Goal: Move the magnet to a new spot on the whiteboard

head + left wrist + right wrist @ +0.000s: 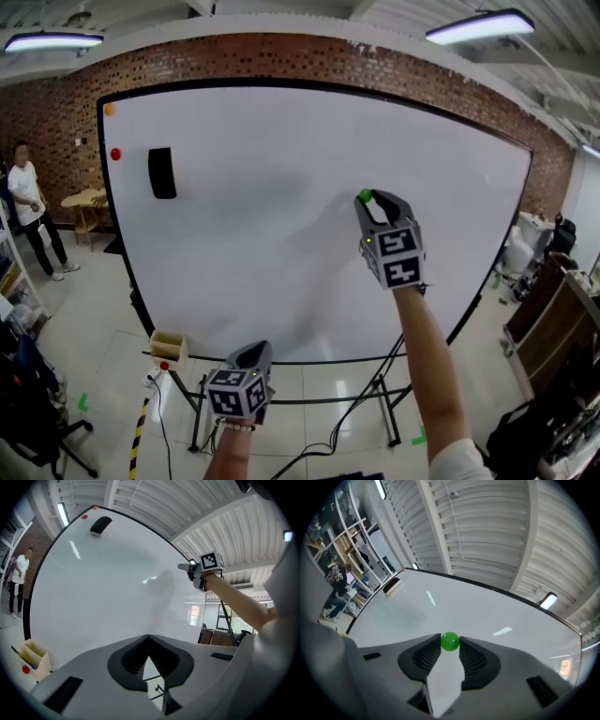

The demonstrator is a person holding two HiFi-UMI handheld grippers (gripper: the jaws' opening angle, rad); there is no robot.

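A small round green magnet (pixel 450 641) sits pinched between the tips of my right gripper (pixel 450 644), which is shut on it. In the head view that gripper (pixel 373 201) is raised against the middle right of the whiteboard (pixel 281 234), the green magnet (pixel 365 195) at its tip. Whether the magnet touches the board I cannot tell. My left gripper (pixel 251 352) hangs low by the board's bottom edge; its jaws meet at the tips with nothing held (pixel 148 639). The left gripper view shows the right gripper (pixel 190 567) up at the board.
A black eraser (pixel 162 172), a red magnet (pixel 115 154) and an orange magnet (pixel 110 110) sit at the board's upper left. A small wooden box (pixel 169 347) hangs at the bottom left corner. A person (pixel 28 206) stands far left. The board stand's legs (pixel 375 403) are below.
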